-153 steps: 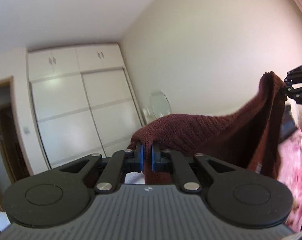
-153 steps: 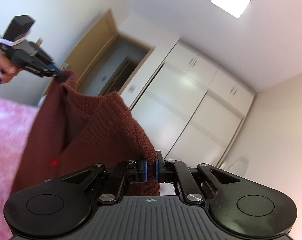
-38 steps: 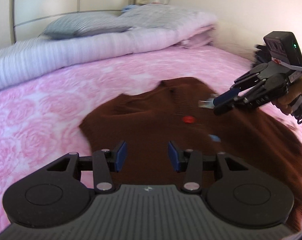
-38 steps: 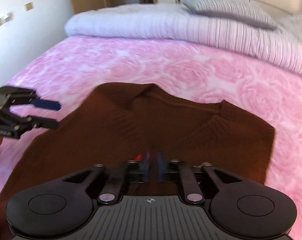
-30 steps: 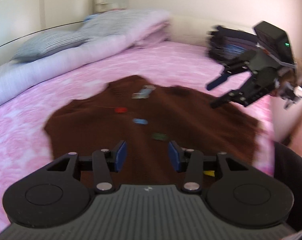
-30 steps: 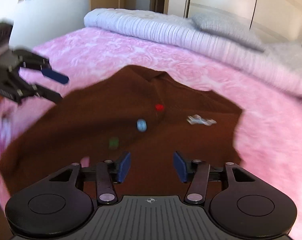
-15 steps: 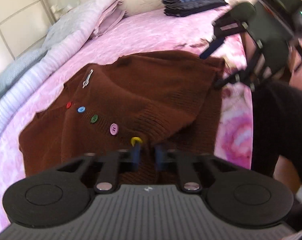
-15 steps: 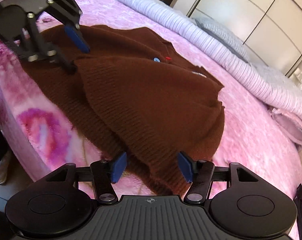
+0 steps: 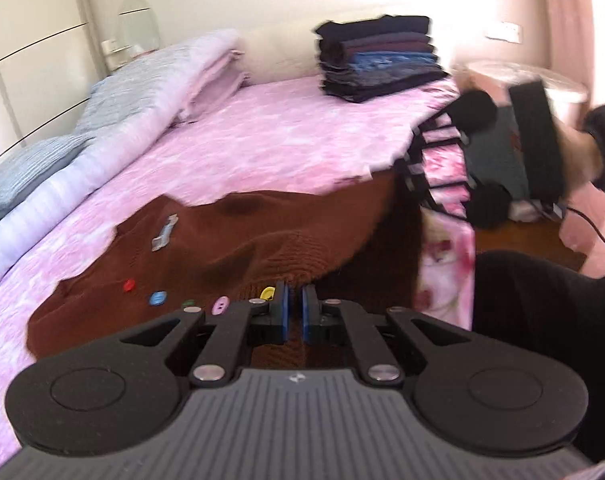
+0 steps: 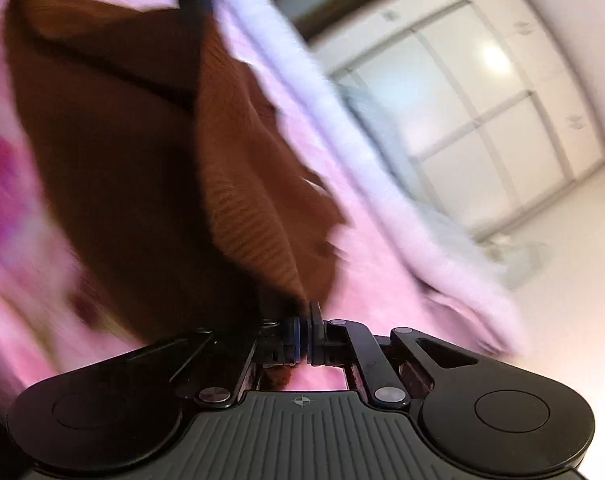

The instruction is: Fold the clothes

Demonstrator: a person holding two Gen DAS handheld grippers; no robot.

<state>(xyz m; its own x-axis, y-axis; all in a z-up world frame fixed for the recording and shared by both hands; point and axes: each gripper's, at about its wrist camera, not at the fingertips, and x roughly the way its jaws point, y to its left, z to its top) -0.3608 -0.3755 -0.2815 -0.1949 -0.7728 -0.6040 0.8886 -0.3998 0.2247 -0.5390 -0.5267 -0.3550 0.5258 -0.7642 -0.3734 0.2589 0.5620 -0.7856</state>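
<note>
Left gripper (image 9: 293,300) is clamped on the near hem of the brown cardigan (image 9: 262,232), beside its yellow button (image 9: 267,292). Right gripper (image 10: 305,320) pinches the hem's other corner, the knit spread ahead across the pink bed (image 9: 262,140).

Brown ribbed knit cardigan (image 9: 294,224), glossy plastic buttons (image 9: 157,298), soft pink floral bedspread (image 9: 262,140), matt black plastic left gripper (image 9: 293,307), glossy wardrobe doors (image 10: 494,92).

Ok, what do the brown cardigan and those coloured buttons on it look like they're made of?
The brown cardigan looks like a chunky wool or acrylic knit, matte: ribbed rows show where it bunches near the left gripper and the right gripper, whose jaws both pinch it. The buttons look like smooth plastic, glossy in solid colours, though blur leaves that open.
</note>
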